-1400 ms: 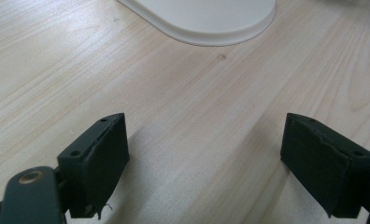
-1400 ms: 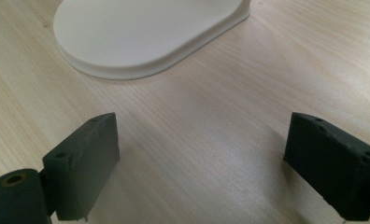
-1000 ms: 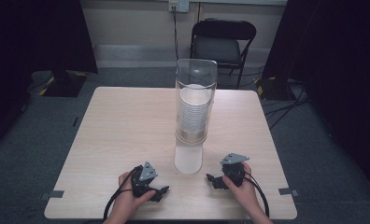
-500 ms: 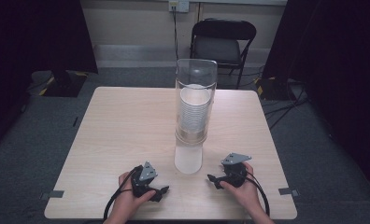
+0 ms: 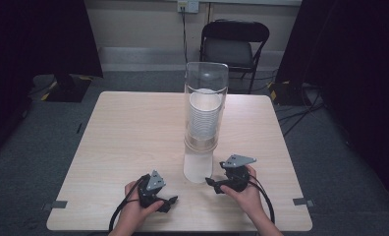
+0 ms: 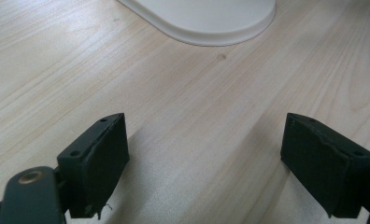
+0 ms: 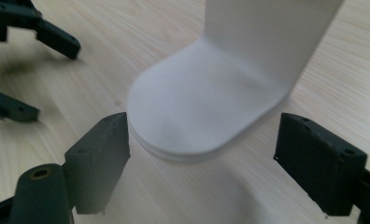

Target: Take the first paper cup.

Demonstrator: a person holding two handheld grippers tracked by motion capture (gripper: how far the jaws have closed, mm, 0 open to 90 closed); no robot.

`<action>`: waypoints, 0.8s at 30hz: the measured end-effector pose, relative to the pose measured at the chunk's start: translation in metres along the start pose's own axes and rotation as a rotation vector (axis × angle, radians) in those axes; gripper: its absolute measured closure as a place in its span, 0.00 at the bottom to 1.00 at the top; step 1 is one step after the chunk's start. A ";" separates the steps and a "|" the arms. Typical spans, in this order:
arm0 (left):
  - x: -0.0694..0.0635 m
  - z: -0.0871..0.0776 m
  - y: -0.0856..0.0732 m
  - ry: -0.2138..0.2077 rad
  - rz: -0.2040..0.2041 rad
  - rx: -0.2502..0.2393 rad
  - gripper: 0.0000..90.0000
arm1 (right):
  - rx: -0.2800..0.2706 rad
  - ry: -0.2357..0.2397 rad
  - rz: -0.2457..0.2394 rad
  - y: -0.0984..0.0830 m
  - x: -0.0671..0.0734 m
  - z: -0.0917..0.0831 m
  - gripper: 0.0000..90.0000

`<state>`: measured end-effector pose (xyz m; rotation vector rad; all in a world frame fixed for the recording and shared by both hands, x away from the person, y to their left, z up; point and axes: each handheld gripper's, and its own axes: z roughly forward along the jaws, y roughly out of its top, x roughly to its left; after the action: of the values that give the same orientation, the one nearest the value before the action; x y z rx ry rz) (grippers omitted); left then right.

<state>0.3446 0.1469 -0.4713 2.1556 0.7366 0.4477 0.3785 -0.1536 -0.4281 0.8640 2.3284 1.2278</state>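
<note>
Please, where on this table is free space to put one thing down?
Bare wood spreads left and right of the cup dispenser, out to the table edges. The near edge is crowded: left hand-held gripper, right hand-held gripper, dispenser base.

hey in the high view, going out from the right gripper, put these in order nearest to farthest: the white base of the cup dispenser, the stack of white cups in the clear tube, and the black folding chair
From the right gripper:
1. White dispenser base, just to its left on the table.
2. Stack of white cups in the clear tube, above the base, mid-table.
3. Black folding chair, beyond the table's far edge.
</note>
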 end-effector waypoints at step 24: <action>-0.002 0.003 0.002 0.011 -0.016 -0.001 0.15 | -0.135 0.000 -0.008 0.042 0.007 0.009 0.20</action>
<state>0.3454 0.1434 -0.4717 2.1462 0.7587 0.4515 0.3932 -0.1253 -0.3983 0.8078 2.2168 1.3642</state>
